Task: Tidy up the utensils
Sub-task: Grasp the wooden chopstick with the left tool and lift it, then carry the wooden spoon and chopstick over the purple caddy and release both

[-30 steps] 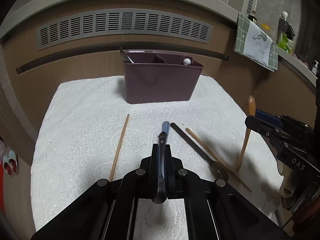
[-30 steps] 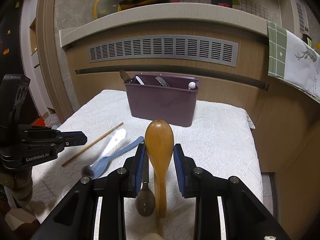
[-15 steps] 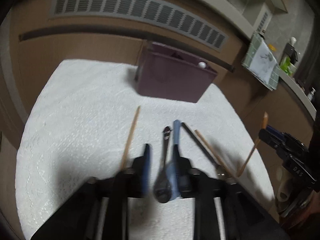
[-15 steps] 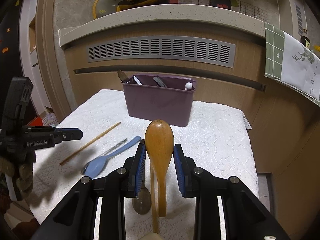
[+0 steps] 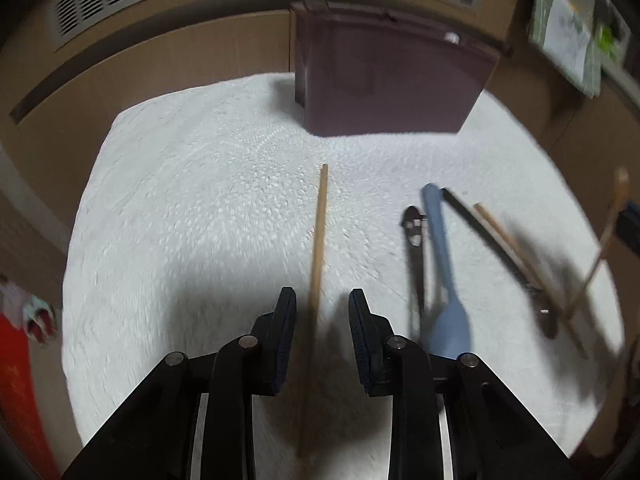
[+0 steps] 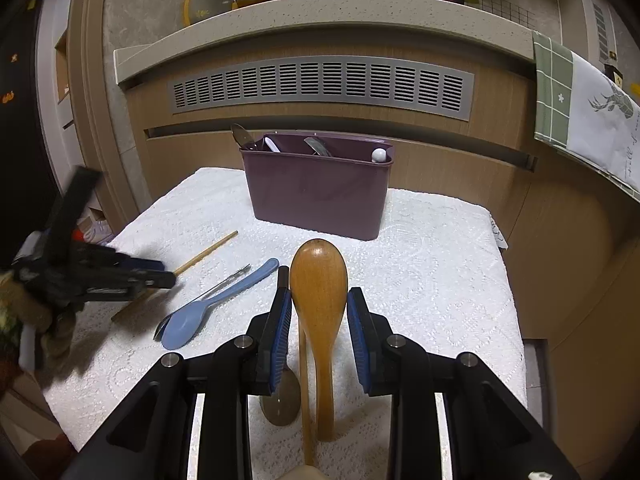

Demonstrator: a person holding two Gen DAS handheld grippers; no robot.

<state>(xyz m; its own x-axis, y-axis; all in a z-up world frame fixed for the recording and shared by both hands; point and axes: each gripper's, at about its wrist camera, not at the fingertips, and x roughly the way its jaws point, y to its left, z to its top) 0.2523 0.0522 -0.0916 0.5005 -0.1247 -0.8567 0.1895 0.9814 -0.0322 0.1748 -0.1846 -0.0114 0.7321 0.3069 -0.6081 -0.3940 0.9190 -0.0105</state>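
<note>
Our left gripper (image 5: 322, 308) hangs with fingers apart astride a chopstick (image 5: 319, 236) lying on the towel (image 5: 192, 208). Our right gripper (image 6: 315, 312) holds a wooden spoon (image 6: 319, 280), though we cannot tell if the fingers pinch it. The caddy (image 6: 318, 188) stands at the towel's far edge.

No longer clamped on the blue spoon (image 5: 444, 276) as a second ago: left gripper (image 5: 322, 312) now spread open and shifted leftward, straddling the lone wooden chopstick (image 5: 319, 236) between its fingers. Blue spoon released, lying flat on the white towel (image 5: 192, 200) right of the fingers, beside a metal utensil (image 5: 414, 248), no longer raised.
</note>
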